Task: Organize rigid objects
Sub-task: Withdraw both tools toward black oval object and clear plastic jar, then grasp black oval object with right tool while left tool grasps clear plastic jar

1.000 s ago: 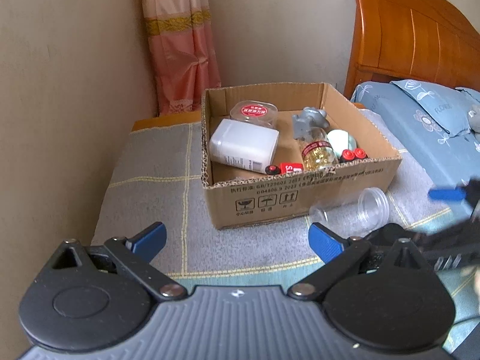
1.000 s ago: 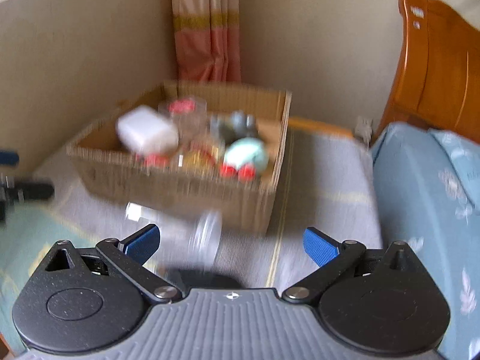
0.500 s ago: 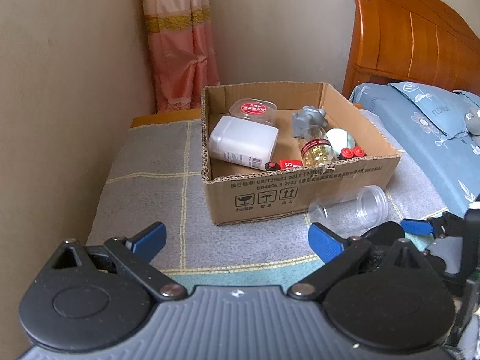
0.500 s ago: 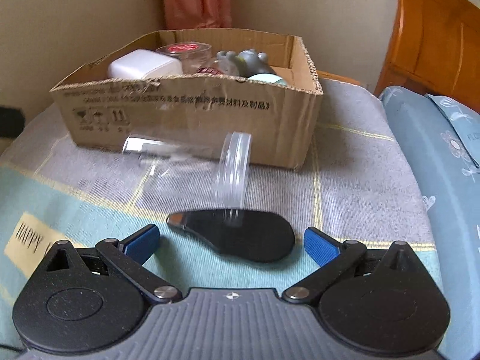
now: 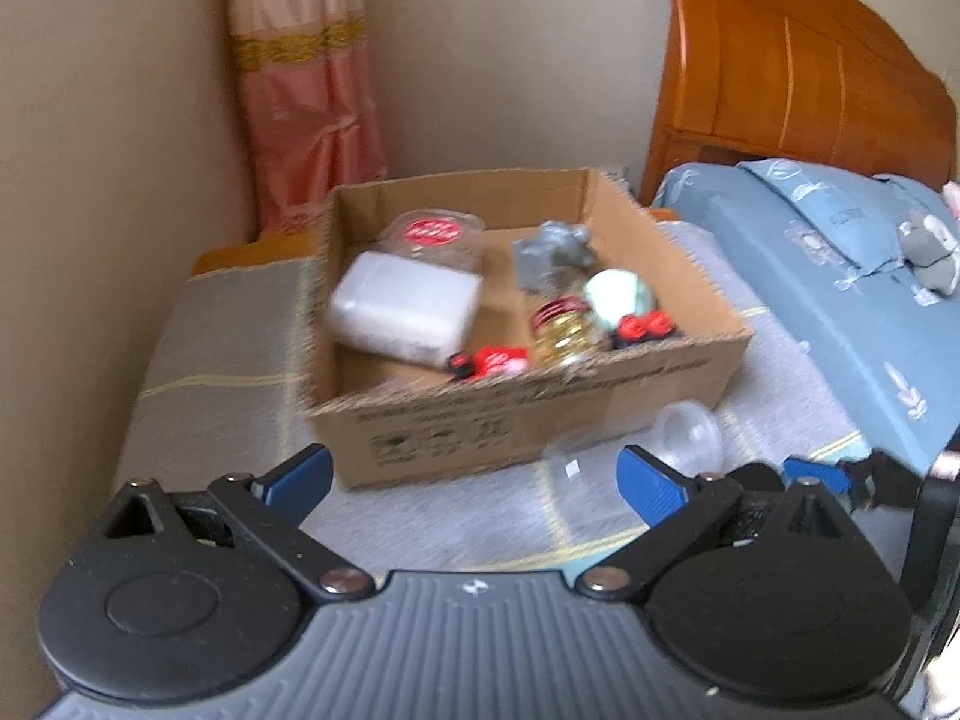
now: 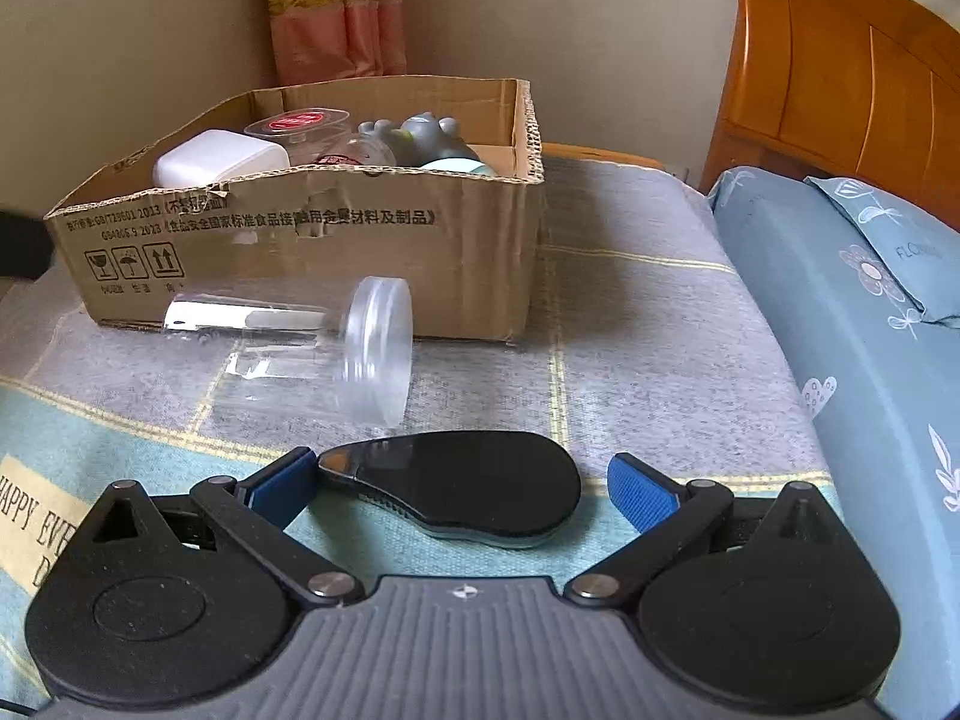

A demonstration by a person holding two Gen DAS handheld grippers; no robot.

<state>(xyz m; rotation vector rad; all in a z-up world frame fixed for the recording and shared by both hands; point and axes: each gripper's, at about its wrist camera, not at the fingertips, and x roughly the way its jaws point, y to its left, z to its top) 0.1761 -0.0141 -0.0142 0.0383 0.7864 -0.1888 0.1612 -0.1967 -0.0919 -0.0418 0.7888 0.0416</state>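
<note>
The table (image 6: 630, 312), covered with a grey and teal checked cloth, stands between the wall and a bed (image 6: 852, 324) with blue bedding. A cardboard box (image 6: 312, 252) sits toward the far side of the table and holds several items already: a white container (image 5: 405, 306), a clear tub with a red label (image 5: 435, 234), a grey figure (image 5: 549, 252), a small yellow-filled bottle (image 5: 561, 336) and some red-capped pieces, not identifiable in the blur. Two items lie outside the box, toward the near edge of the table. A clear plastic jar (image 6: 312, 348) lies on its side just beside the box's front wall, its long axis roughly parallel to that wall, its lid to the right. A flat, glossy black teardrop-shaped object (image 6: 462, 486), narrow end pointing left, lies closer to the near edge, directly between the fingers of the right claw (image 6: 462, 486). That claw is spread wide, the object's long axis running across the gap from finger to finger; its left finger (image 6: 282, 480) appears to sit against the narrow tip, though contact cannot be confirmed. The left claw (image 5: 474, 474) is also spread, empty, and is aimed at the box from farther back. Judgement: the right claw is far nearer the black object, and closing along that long axis risks a poor hold.
</note>
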